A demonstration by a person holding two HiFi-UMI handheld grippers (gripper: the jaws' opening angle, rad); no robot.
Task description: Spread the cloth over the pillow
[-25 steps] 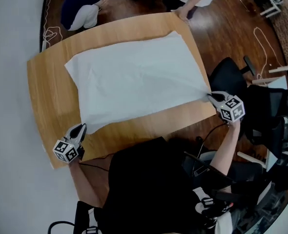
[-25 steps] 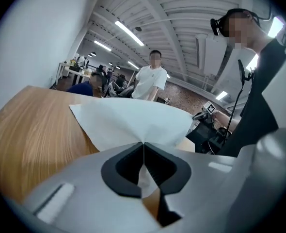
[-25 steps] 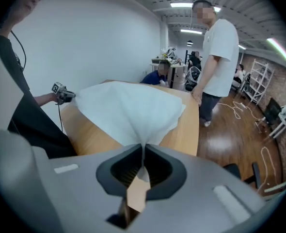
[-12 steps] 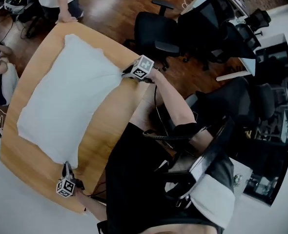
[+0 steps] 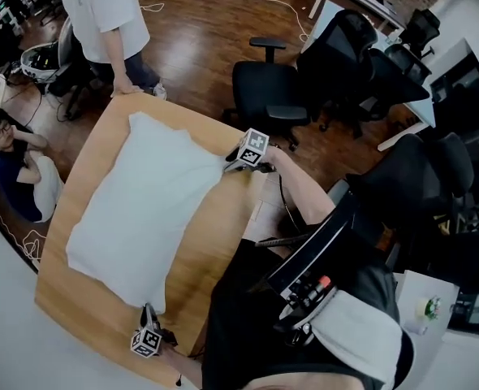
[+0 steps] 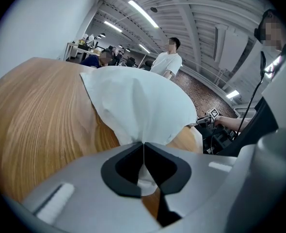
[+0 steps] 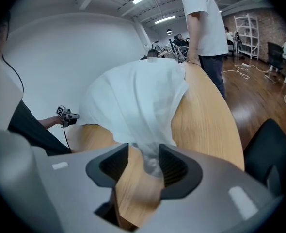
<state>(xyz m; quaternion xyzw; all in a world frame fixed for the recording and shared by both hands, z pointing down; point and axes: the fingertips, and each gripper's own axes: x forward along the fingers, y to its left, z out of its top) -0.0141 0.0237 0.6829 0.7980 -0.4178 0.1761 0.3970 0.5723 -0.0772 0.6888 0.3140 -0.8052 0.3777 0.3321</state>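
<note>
Wooden bench (image 5: 200, 249) carries the white cloth (image 5: 142, 210), its length running away from us. Our left tongs (image 6: 144, 149) clench its near corner; our right tongs (image 7: 144, 165) have just been opening, their corner lying loose between the jaws. Left's release comes next, we judge.
</note>
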